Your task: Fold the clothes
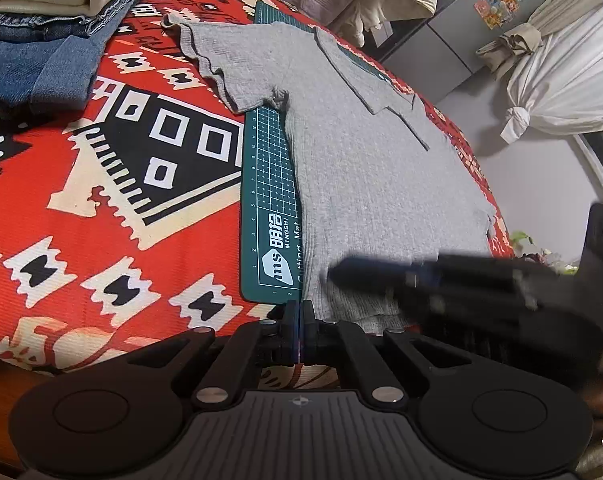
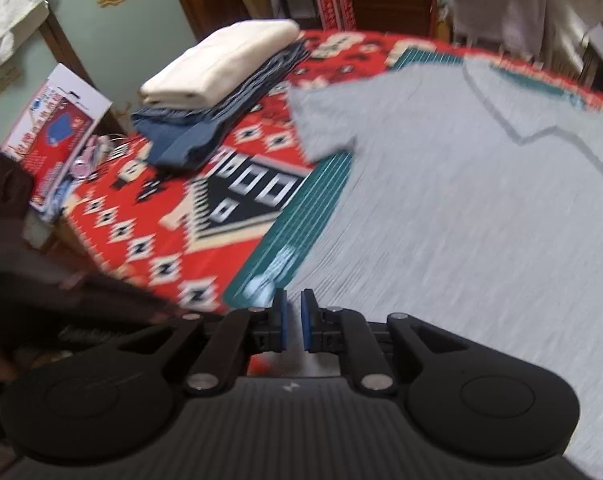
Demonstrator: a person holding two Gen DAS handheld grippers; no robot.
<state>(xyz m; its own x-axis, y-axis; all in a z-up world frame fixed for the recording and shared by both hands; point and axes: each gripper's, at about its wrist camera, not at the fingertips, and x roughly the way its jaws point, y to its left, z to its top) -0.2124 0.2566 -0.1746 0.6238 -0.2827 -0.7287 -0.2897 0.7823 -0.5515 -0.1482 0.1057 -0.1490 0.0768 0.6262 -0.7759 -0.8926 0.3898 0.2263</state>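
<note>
Grey T-shirt (image 1: 365,168) spread flat on green cutting mat (image 1: 269,200).
Left gripper (image 1: 300,312) jaws pressed together at the hem corner; right gripper (image 2: 294,308) jaws narrowly parted, empty.

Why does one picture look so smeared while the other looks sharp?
Right wrist view: motion blur streaks the grey shirt and the red cloth, though the camera's own fingers stay crisp. Left wrist view: the shirt and green mat are sharp; only the other gripper crossing is blurred. Both bend straight edges, fisheye style.
</note>
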